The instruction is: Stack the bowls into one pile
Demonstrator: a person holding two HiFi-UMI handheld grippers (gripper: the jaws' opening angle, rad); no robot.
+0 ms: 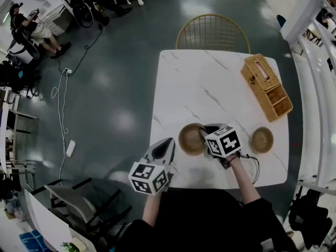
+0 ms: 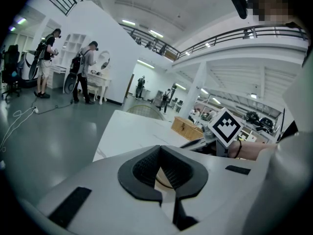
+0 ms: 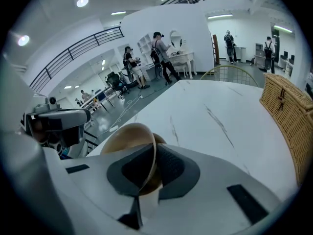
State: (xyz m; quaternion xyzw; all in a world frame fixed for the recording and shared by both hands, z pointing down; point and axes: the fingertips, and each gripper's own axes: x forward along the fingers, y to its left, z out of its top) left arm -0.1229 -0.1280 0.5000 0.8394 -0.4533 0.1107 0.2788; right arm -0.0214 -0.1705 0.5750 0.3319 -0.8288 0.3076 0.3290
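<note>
The white desk (image 1: 210, 83) has a wicker basket (image 1: 266, 86) at its far right. One bowl (image 1: 261, 139) sits just nearer than the basket. Left of it, the right tool (image 3: 151, 170) pinches another bowl (image 1: 190, 139) by the rim, probably for stacking. The left tool (image 2: 161, 170), pressed together on nothing, waits farther left.

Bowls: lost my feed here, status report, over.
Right gripper shut on one bowl, at its rim. Left gripper shut, empty. Second bowl sits apart, to the right. Nothing else between them.
</note>
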